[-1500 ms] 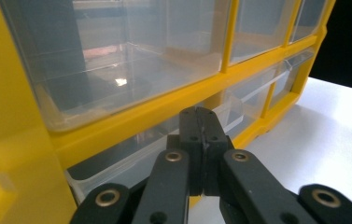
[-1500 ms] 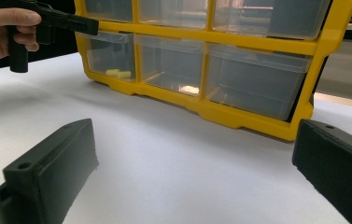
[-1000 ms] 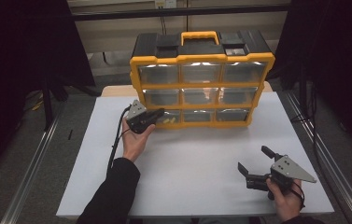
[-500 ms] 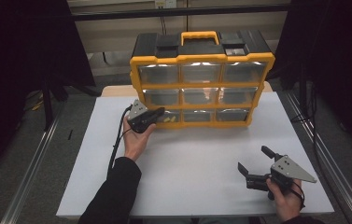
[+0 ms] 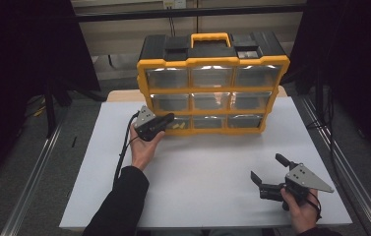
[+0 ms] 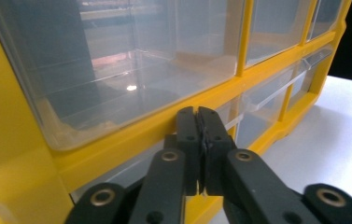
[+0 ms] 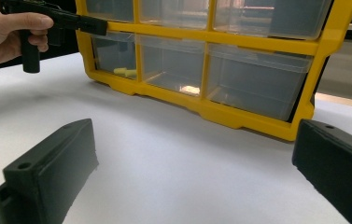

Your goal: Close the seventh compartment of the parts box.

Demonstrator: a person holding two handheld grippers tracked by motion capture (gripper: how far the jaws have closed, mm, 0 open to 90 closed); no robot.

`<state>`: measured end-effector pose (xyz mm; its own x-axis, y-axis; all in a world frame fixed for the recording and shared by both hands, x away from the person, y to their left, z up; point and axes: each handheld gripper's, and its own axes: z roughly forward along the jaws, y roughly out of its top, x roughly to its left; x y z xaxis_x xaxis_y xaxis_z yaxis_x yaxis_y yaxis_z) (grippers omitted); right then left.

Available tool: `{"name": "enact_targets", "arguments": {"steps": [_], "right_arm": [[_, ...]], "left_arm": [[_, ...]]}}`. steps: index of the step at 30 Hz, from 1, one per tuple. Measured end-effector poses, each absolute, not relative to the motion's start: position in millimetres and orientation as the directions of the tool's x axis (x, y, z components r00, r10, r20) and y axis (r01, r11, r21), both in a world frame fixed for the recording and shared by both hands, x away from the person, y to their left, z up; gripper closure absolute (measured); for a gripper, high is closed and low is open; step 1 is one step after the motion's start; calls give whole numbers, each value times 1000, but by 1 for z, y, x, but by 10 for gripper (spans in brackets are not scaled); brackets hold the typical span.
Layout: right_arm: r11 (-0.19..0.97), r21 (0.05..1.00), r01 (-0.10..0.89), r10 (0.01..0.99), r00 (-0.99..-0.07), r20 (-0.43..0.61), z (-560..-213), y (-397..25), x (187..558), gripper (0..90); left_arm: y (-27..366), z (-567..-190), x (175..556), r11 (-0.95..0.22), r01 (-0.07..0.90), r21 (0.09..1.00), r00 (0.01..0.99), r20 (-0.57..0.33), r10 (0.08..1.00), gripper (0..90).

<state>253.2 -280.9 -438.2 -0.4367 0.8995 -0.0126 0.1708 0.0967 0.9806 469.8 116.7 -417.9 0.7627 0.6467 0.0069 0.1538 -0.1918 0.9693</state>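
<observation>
We see a white table (image 5: 207, 196) with a yellow and black drawer organizer (image 5: 212, 83) standing upright on its far half, a yellow carry handle (image 5: 210, 38) on top and three rows of three clear drawers across its front. The organizer is our landmark for everything else.

At the organizer's lower left corner, our left gripper (image 5: 166, 119) is held in a hand (image 5: 143, 147) and points at the front of the bottom-left drawer (image 5: 175, 123). In the left gripper view its jaws are pressed together, tips right against the yellow rail (image 6: 131, 135) above that drawer; we cannot tell whether they pinch the drawer's lip or simply meet. Small yellow pieces (image 7: 125, 72) lie inside this drawer, seen through its clear wall in the right gripper view.

Well in front of the organizer's right end, near the table's near edge, our right gripper (image 5: 270, 172) sits in the other hand (image 5: 301, 209). Its jaws are spread wide and hold nothing, aimed back toward the organizer's bottom row.

A black cable (image 5: 122, 155) trails from the left gripper along the sleeve (image 5: 119, 206).
</observation>
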Motion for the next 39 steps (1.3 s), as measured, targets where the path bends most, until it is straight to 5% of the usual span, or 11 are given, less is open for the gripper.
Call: {"name": "enact_targets", "arguments": {"steps": [19, 33, 39], "right_arm": [[86, 981, 176, 902, -431, -2, -439, -284, 254, 0], [95, 980, 174, 901, -433, -10, -439, -282, 254, 0], [94, 980, 173, 902, -432, -10, -439, -282, 253, 0]], "left_arm": [[119, -420, 459, -207, 178, 962, 774, -7, 633, 611], [118, -414, 442, -165, 180, 970, 737, -22, 676, 159], [119, -412, 433, -148, 197, 969, 744, -49, 666, 69]]}}
